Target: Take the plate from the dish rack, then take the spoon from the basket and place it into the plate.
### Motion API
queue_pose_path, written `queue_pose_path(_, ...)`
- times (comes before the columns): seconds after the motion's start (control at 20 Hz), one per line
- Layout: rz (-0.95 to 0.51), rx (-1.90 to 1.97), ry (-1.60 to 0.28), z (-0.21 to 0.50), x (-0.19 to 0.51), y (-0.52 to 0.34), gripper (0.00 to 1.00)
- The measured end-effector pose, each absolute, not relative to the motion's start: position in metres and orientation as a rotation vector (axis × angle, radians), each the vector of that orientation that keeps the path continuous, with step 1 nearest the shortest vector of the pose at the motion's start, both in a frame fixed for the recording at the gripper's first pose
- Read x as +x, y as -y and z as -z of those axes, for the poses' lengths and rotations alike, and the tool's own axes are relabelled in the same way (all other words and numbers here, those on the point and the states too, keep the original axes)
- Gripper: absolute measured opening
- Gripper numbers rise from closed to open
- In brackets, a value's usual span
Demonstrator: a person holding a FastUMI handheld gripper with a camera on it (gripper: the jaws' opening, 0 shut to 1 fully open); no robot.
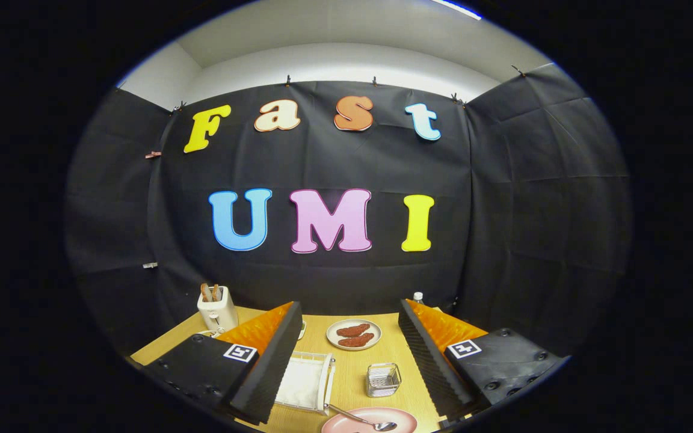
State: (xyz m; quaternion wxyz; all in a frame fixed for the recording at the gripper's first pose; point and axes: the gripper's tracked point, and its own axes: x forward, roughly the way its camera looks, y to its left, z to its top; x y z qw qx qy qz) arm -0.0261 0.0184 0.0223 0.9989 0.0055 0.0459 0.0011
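My gripper [346, 361] is open, held above the wooden table [355, 373], with nothing between its fingers. Below and between the fingertips lies a pink plate [352, 423] with a metal spoon [361, 418] resting in it, bowl end to the right. The white dish rack [305, 381] sits just left of the plate, partly hidden by my left finger. A small wire basket [382, 379] stands between the fingers, just beyond the plate.
A white plate with two brown pieces of food [354, 334] lies farther back on the table. A white toaster [217, 310] with bread slices stands at the far left corner. A small bottle cap [418, 296] peeks over my right finger.
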Motion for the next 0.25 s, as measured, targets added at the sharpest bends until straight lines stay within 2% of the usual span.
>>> queue_pose_path(0.25,-0.017,0.034,-0.120,-0.0147,-0.0243,-0.0221,0.98)
